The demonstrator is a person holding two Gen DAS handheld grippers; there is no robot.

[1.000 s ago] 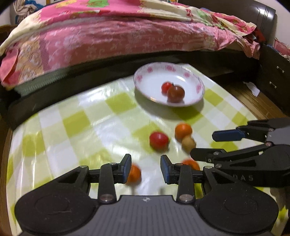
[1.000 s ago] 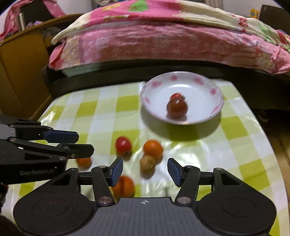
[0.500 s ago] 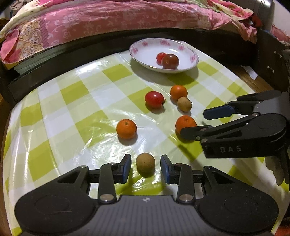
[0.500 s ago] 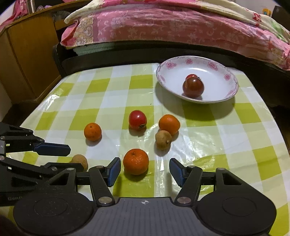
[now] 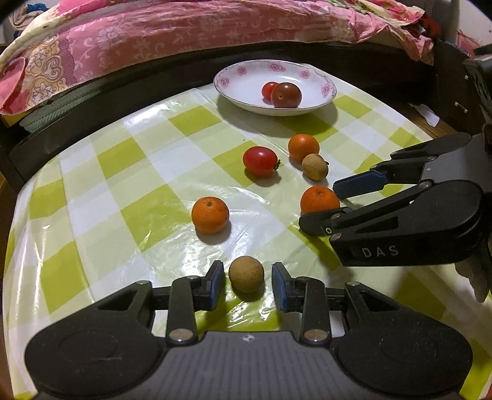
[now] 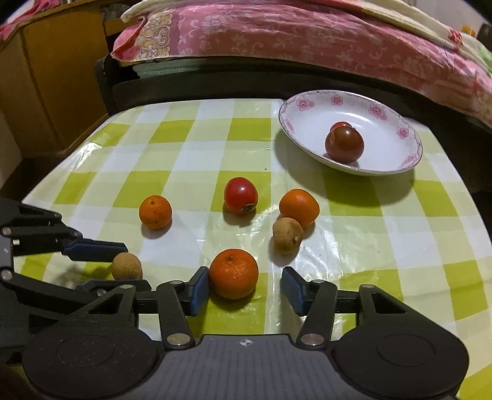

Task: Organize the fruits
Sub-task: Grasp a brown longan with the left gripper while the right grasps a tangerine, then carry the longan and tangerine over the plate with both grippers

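On the green-checked tablecloth [image 5: 138, 190] a brown longan [image 5: 246, 278] lies between the jaws of my left gripper [image 5: 247, 284]. The jaws are closing, with a thin gap on each side of the fruit. My right gripper [image 6: 245, 289] is closing around an orange [image 6: 233, 274]: the left pad is at its skin and the right pad stands clear. Loose fruit beyond: a red tomato [image 6: 240, 195], two more oranges [image 6: 299, 207] [image 6: 155, 212] and a second longan [image 6: 287, 235]. The flowered plate [image 6: 289, 123] at the back holds two tomatoes [image 6: 344, 147].
A bed with a pink quilt [image 5: 184, 27] and a dark frame [image 5: 123, 83] runs along the table's far side. A wooden cabinet [image 6: 46, 77] stands at the back left. Dark furniture [image 5: 455, 92] stands to the right of the table.
Both grippers have come down towards the table. The longan now sits between the left jaws and the orange between the right jaws, which have narrowed.
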